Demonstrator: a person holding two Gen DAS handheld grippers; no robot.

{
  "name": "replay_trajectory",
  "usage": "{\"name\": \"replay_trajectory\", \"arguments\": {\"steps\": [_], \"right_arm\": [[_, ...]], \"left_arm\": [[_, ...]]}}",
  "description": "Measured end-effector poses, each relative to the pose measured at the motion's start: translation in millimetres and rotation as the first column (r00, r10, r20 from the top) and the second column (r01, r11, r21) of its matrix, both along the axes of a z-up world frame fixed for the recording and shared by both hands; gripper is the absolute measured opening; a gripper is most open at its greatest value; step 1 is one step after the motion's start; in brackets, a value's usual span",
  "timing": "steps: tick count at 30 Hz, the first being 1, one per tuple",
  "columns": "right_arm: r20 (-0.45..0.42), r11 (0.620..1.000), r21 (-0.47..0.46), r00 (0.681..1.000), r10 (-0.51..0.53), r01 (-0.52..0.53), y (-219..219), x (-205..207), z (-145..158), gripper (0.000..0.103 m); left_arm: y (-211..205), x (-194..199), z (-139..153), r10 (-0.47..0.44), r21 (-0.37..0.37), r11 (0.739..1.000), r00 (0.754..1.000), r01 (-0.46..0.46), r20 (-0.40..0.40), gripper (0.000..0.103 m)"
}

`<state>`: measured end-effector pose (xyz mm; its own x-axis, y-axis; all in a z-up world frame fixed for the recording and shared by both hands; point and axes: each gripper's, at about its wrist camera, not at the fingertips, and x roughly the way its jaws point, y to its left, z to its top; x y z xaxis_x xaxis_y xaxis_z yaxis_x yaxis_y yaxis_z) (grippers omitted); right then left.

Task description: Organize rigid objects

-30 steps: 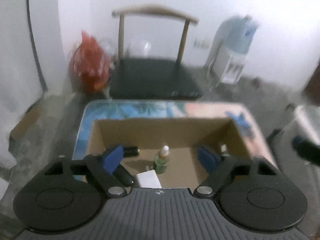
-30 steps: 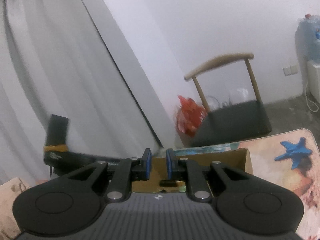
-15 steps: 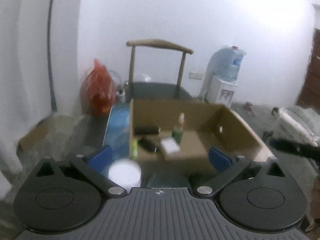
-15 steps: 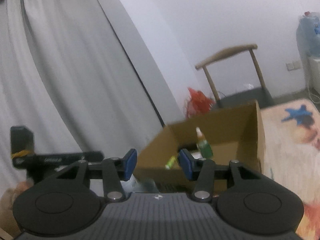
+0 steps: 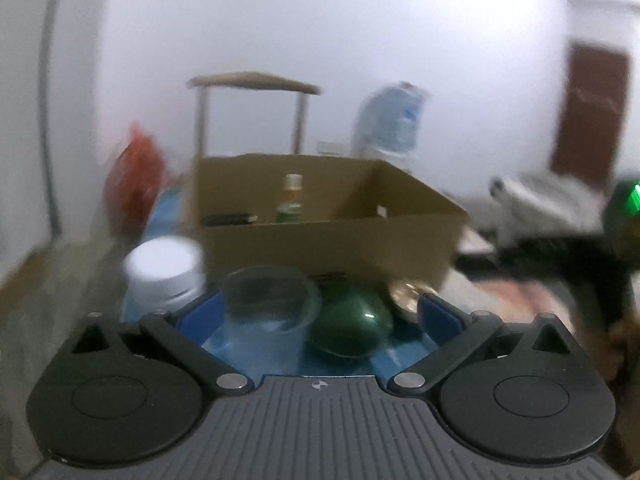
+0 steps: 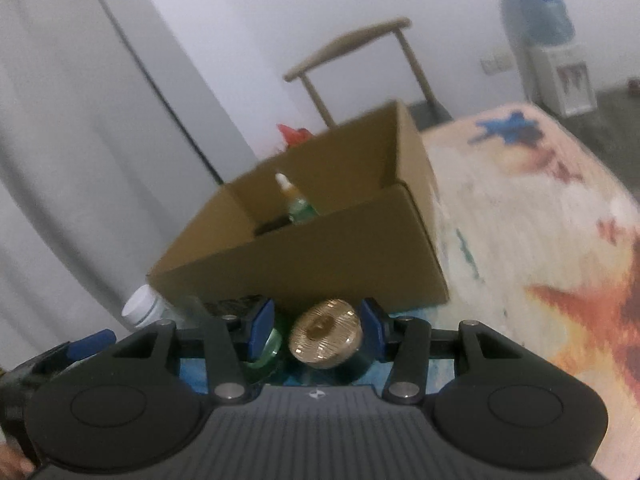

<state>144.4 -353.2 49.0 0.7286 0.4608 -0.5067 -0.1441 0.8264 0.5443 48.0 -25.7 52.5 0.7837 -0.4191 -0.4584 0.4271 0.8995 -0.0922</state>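
An open cardboard box holds a green dropper bottle and a black item. In front of it stand a white-lidded jar, a clear cup, a dark green round object and a gold ridged disc. My left gripper is open wide, with the cup and the green object between its jaws, untouched. My right gripper is open around the gold disc, with a gap at the left pad.
The box sits on a table with a colourful printed cloth. Behind it are a wooden-backed chair, a red bag and a water dispenser. A grey curtain hangs at the left.
Both grippers have sunk and drawn back from over the box to its near side. The right jaws have opened from shut, and the left jaws have spread wider.
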Motion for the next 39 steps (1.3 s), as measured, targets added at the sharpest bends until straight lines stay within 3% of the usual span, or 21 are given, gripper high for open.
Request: {"name": "replay_trajectory", "arguments": {"steps": [4,8,13,16,24,29,39], "right_arm": [[-0.040,0.998,0.065,0.999,0.008,-0.005,-4,7,-13,0.051],[-0.073,0.995,0.093,0.997,0.027,-0.020,-6,17,-25,0.051],[-0.104,0.992,0.125,0.993,0.048,-0.035,-10,28,-35,0.051],[-0.114,0.989,0.142,0.992,0.057,-0.041,-13,34,-41,0.049],[-0.127,0.979,0.188,0.987,0.100,-0.075,-16,45,-49,0.046],[-0.143,0.970,0.223,0.981,0.131,-0.097,-17,51,-54,0.046],[-0.169,0.960,0.264,0.975,0.145,-0.097,-32,29,-55,0.047]], "left_arm": [[-47,0,-3,-0.103,0.124,0.988,0.993,0.095,0.060,0.101],[-90,11,-12,-0.196,0.213,0.961,0.978,0.178,0.066,0.098],[-128,31,-35,-0.235,0.300,0.926,0.972,0.230,-0.019,0.081],[-142,43,-45,-0.240,0.328,0.910,0.967,0.253,-0.079,0.081],[-155,58,-59,-0.234,0.368,0.890,0.962,0.269,-0.139,0.081],[-159,63,-62,-0.224,0.367,0.891,0.962,0.268,-0.159,0.082],[-150,40,-59,-0.296,0.281,0.899,0.940,0.335,-0.171,0.083]]}}
